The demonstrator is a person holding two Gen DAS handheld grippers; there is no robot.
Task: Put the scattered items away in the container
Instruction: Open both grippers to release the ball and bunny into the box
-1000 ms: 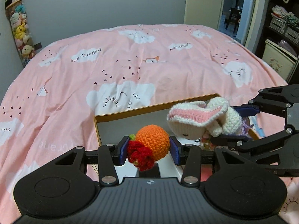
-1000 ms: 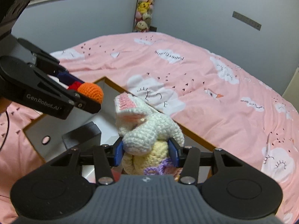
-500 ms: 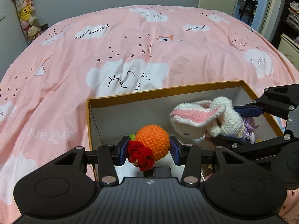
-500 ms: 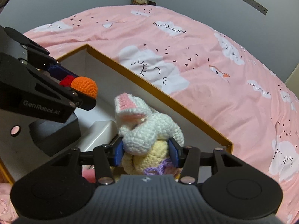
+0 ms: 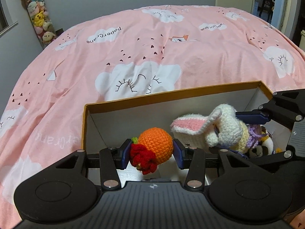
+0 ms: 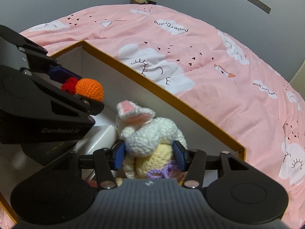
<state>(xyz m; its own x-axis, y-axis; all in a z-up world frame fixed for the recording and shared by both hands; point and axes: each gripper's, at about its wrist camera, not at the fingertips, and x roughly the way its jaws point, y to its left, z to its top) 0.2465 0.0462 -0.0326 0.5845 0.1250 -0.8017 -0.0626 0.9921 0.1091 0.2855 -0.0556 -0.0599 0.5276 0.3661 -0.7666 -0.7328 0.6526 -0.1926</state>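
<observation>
Crocheted orange ball [image 5: 156, 143], round and nubbly with a red frilled knot, sits clamped in the left gripper [image 5: 151, 153] above the box [image 5: 171, 95]; the right gripper [image 6: 149, 155] squeezes a soft woolly rabbit [image 6: 150, 133], white with pink-lined ears, beside it; the box's orange rim and white walls lie on the pink bed [image 5: 133, 47], with small toys at its right end.

Box [image 6: 190, 112] floor hidden by toys [image 5: 263, 147]

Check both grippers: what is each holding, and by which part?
Left gripper: crocheted orange-and-red toy, across its sides. Right gripper: crocheted bunny, around its midsection.
</observation>
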